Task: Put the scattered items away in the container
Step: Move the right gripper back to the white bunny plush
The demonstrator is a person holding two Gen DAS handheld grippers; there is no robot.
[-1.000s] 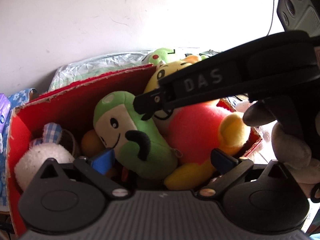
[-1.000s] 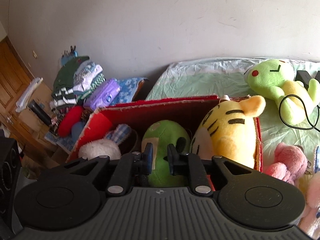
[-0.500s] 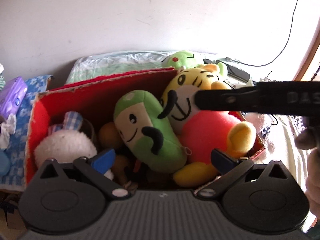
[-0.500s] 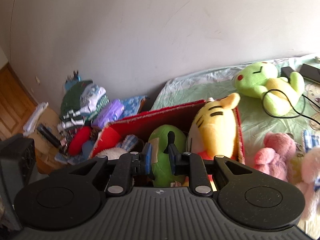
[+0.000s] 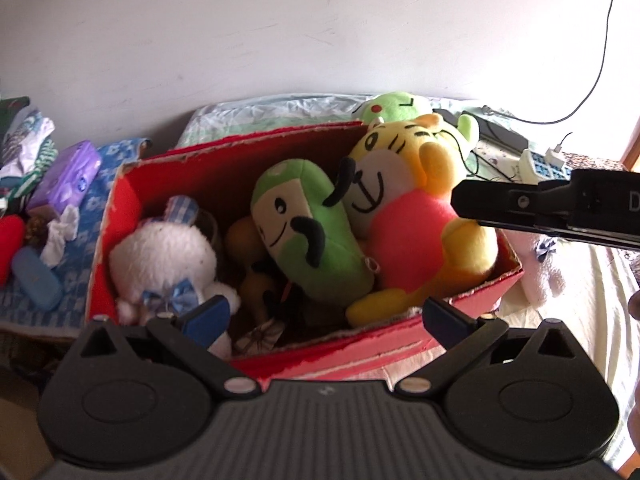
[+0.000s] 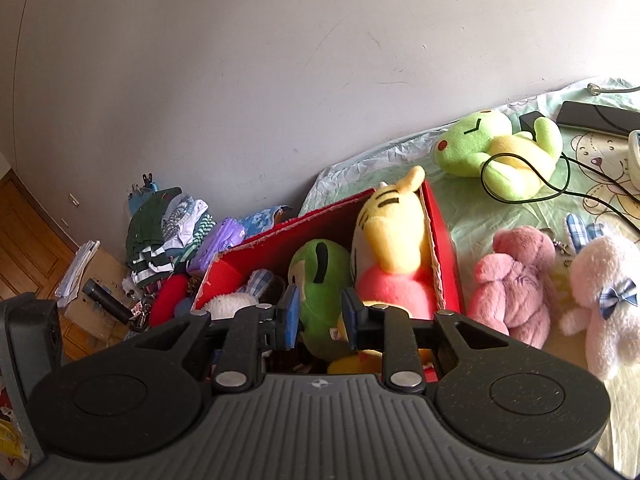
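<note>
The red cardboard box (image 5: 120, 184) holds a green plush (image 5: 308, 232), a yellow tiger plush (image 5: 400, 184) with a pink body and a white plush (image 5: 164, 256) with a blue bow. My left gripper (image 5: 326, 316) hangs wide open over the box's near rim, holding nothing. My right gripper (image 6: 320, 316) is opening, with a narrow gap and nothing between its pads; the green plush (image 6: 320, 280) lies beyond it. One of its fingers (image 5: 520, 208) crosses the right of the left wrist view. A green frog plush (image 6: 496, 152), a pink bear (image 6: 516, 280) and a pale pink bunny (image 6: 604, 288) lie outside the box (image 6: 440, 240).
The box stands on a bed with a green sheet (image 6: 460, 208) against a white wall. A black cable (image 6: 520, 196) loops over the frog plush. Folded clothes (image 6: 160, 232), a purple pack (image 5: 68, 176) and small clutter sit left of the box. A power strip (image 5: 532, 164) lies at the right.
Both cameras have pulled back from the box, so more of it shows. My right gripper has slid right, away from the green plush, and its jaws have parted a little. The left stays wide open.
</note>
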